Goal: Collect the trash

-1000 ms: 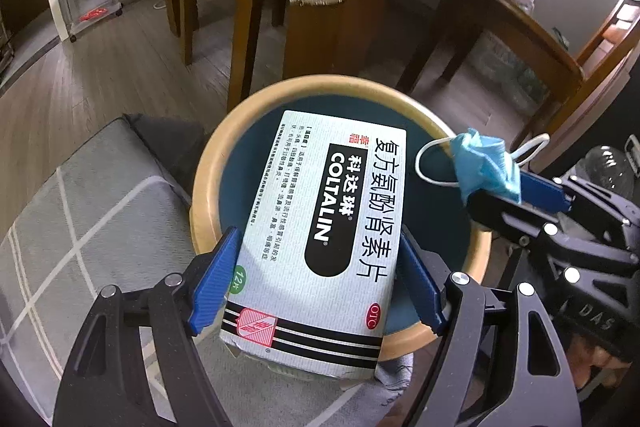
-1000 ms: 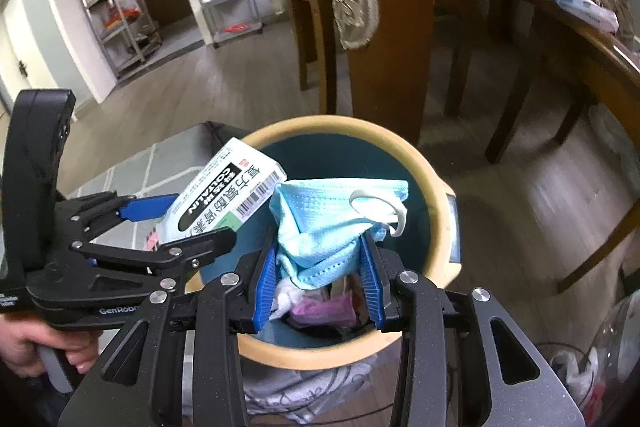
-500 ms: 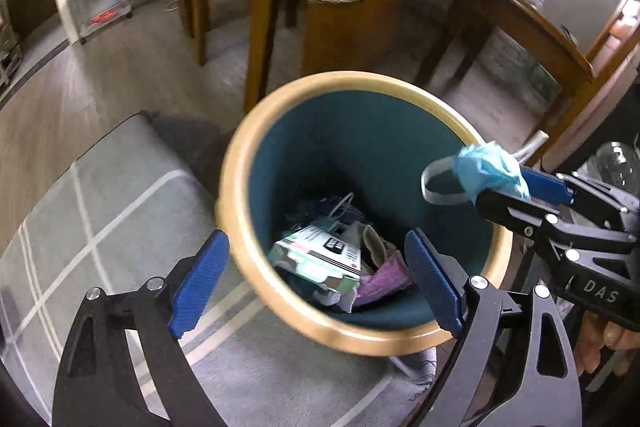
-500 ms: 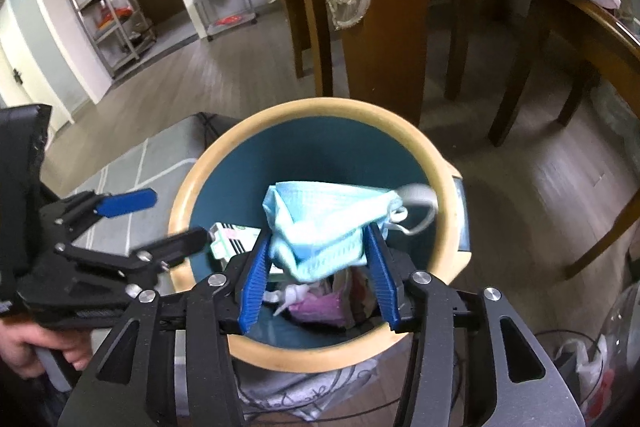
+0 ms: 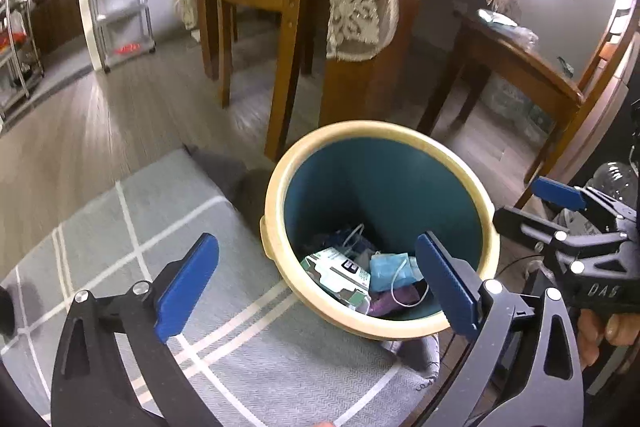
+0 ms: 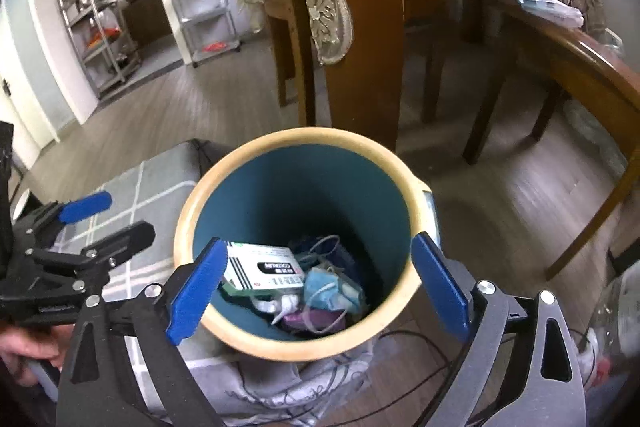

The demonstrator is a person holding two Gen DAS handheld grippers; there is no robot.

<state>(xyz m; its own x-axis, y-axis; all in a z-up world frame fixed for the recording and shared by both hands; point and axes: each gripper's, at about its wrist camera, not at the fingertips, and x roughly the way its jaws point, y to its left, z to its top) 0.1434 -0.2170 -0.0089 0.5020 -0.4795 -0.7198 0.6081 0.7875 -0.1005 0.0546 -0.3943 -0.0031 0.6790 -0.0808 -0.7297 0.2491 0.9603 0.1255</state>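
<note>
Trash fills the bottom of the teal bin [image 5: 384, 187] in the left wrist view: a medicine box [image 5: 336, 269] lies beside a blue face mask [image 5: 386, 271], while the left gripper [image 5: 316, 283] hangs over the near rim and grey rug [image 5: 120, 227], fingers wide apart and holding nothing. From the right wrist view, the right gripper [image 6: 316, 291] hovers above the same bin [image 6: 300, 183], fingers spread wide either side of the rim and empty, with the medicine box [image 6: 262, 267] and face mask [image 6: 332, 287] lying inside below.
</note>
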